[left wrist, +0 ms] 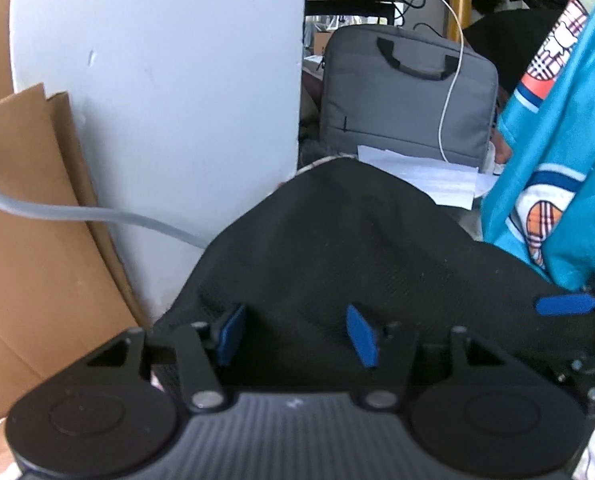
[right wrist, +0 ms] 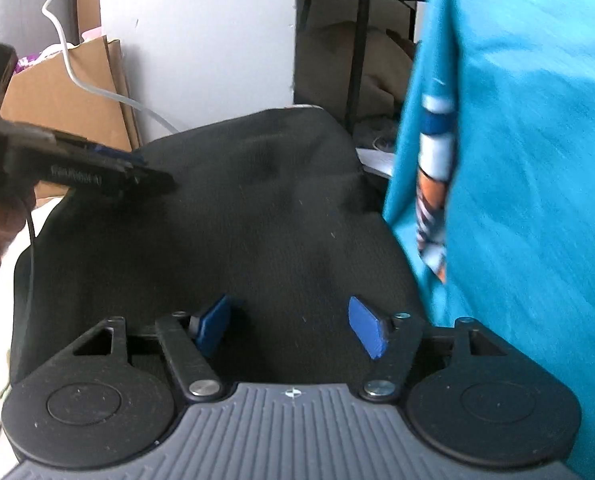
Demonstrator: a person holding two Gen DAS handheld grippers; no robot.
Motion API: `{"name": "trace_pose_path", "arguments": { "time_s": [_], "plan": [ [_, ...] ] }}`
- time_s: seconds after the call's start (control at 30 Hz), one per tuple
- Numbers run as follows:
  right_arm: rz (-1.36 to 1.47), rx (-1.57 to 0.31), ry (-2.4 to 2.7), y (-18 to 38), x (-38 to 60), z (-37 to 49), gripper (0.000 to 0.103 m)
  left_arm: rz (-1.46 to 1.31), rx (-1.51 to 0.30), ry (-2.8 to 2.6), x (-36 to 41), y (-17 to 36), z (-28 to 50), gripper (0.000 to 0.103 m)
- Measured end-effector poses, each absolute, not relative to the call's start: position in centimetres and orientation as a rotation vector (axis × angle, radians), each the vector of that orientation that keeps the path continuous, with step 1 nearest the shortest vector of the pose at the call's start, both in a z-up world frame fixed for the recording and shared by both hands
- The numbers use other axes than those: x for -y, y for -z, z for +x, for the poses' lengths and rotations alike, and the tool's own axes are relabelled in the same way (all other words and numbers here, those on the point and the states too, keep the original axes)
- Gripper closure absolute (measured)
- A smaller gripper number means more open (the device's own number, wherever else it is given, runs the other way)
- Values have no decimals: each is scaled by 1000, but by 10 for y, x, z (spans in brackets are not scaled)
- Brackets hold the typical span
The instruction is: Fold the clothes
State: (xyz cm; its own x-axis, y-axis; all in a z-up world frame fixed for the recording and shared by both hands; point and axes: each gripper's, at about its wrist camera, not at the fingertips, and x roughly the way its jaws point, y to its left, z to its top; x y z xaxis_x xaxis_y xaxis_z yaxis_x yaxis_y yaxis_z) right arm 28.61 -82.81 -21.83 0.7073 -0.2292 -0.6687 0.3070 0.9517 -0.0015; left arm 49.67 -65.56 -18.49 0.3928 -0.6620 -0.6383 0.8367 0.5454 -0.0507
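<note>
Both grippers standing open over the black garment

The left gripper [left wrist: 297, 332] is hovering with its blue pads [left wrist: 362, 336] spread apart and nothing between them; the black garment [left wrist: 337, 248] is lying directly beneath and ahead of it. To its right, a teal garment [left wrist: 557, 152] with printed patches is hanging, and the right gripper's pad [left wrist: 565, 305] is showing at that side. Ahead of it are standing a grey bag [left wrist: 401, 100] and a white panel [left wrist: 169, 100], with cardboard [left wrist: 29, 240] to the left. The right gripper [right wrist: 293, 328] is likewise holding its jaws wide and gripping nothing, with the black garment [right wrist: 225, 220] beneath it, the teal garment [right wrist: 529, 160] hanging just to its right and the left gripper [right wrist: 85, 168] ahead to its left.
</note>
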Motion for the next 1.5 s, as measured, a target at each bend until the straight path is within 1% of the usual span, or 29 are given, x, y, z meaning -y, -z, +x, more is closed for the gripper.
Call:
{"name": "trace_pose_path", "arguments": {
  "time_s": [0.1,0.2,0.27,0.3,0.43,0.63,0.9,1.0,1.07,1.17,1.37,1.5],
  "plan": [
    [145,-732,287,221,834,270,30,301,-675,964,650,181,496,48],
    [145,-764,282,221,832,256,30,341,-678,933,645,176,491,48],
    [156,-797,290,218,830,247,30,352,-695,914,638,166,488,48],
    [165,-818,292,217,828,243,30,357,-703,905,634,161,487,51],
    [197,-857,270,205,819,225,30,343,-730,882,605,134,481,51],
    [293,-823,261,168,809,194,30,376,-764,862,563,81,468,51],
    [298,-784,280,112,788,167,29,472,-772,884,517,1,432,51],
    [299,-777,276,93,774,160,27,473,-794,860,499,-17,416,51],
    [304,-772,270,82,766,157,23,455,-803,839,485,-28,404,51],
    [315,-775,256,68,754,154,20,415,-809,792,460,-47,382,51],
    [313,-799,214,40,723,139,19,391,-848,698,415,-79,351,51],
    [300,-799,212,21,701,124,18,310,-855,672,380,-89,332,50]
  ]
}}
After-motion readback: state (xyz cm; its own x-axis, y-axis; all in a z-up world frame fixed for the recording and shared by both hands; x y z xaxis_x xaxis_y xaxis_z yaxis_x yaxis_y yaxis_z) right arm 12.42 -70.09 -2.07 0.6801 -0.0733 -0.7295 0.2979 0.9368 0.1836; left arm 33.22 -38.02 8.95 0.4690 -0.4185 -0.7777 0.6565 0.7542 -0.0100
